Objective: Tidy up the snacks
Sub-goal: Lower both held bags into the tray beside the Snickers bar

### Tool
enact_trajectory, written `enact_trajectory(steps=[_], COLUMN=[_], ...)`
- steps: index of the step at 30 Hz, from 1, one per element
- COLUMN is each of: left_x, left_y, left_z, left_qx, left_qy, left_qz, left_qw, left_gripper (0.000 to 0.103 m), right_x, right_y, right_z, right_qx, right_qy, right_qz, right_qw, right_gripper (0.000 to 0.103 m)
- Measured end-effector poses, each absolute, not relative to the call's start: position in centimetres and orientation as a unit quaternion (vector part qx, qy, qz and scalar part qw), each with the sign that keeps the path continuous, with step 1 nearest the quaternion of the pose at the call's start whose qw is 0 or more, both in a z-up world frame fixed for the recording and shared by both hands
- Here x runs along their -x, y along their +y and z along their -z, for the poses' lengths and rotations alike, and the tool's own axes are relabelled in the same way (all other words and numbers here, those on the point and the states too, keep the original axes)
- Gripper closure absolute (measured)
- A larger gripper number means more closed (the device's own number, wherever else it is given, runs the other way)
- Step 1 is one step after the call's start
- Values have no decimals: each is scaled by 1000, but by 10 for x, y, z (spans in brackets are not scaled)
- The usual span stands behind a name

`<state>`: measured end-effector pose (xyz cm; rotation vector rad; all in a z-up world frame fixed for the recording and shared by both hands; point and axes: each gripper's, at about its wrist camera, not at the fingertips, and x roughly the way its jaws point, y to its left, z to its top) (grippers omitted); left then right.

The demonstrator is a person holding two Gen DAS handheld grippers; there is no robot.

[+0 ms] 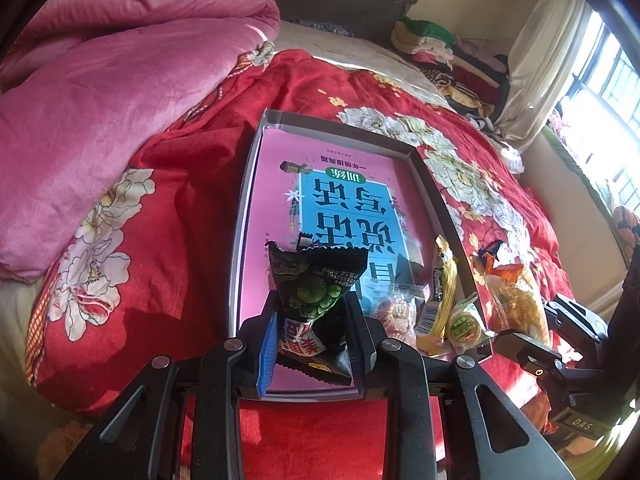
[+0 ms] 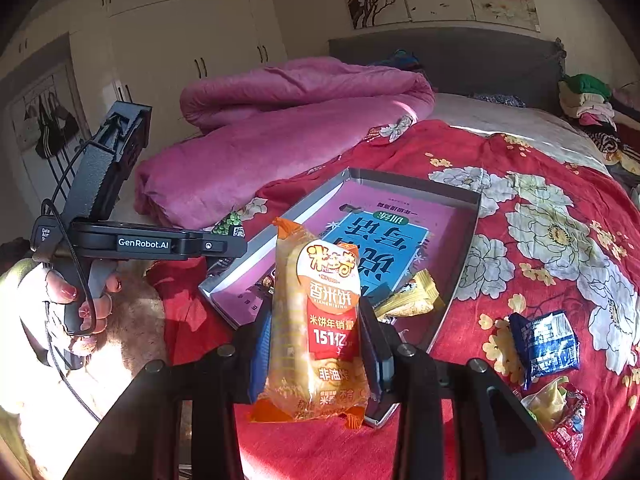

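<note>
My left gripper (image 1: 312, 320) is shut on a black packet of green peas (image 1: 316, 296), held upright over the near end of a shallow grey box tray (image 1: 246, 184). The tray holds a pink and blue book (image 1: 340, 208). At its near right corner lie a yellow wrapper (image 1: 438, 296), a round green-labelled biscuit (image 1: 466, 322) and a clear packet of red sweets (image 1: 394, 312). My right gripper (image 2: 316, 332) is shut on an orange rice cracker pack (image 2: 320, 320), just in front of the tray's (image 2: 468, 232) near edge. The same pack (image 1: 516, 296) shows right of the tray in the left wrist view.
The tray rests on a red flowered quilt (image 2: 540, 240) on a bed. A blue packet (image 2: 548, 344) and more loose snacks (image 2: 560, 408) lie on the quilt to the right. A folded pink blanket (image 1: 100, 100) lies to the left, and folded clothes (image 1: 440, 48) are stacked at the far side.
</note>
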<state>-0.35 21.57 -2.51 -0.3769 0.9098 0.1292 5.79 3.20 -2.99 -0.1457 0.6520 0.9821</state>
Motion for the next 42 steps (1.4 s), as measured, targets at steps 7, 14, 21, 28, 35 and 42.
enact_trajectory(steps=[7,14,21,28,35,42], left_x=[-3,-11,-13,-14,-13,-14], left_y=[210,201,203,203,203,201], left_z=[41,51,53,54,54,54], left_qx=[174,149,154,153,153,153], left_qy=[458,473,474,474,474,474], left_qz=[-57,-58,-57,-57,-56,-54], left_qw=[870,867,865,865,865,866], left_gripper=[72,72,72,72,72,72], right_x=[-63,-70,-79,-81,-82,-80], right_y=[42,54,67,83,84,79], right_z=[38,47,57,65,69,70], right_qx=[80,92,107,133,131,124], right_qy=[315,321,328,328,333,339], right_qz=[-458,-453,-444,-435,-436,-440], right_qw=[828,827,827,828,826,822], right_gripper=[64,64,64,64,64,57])
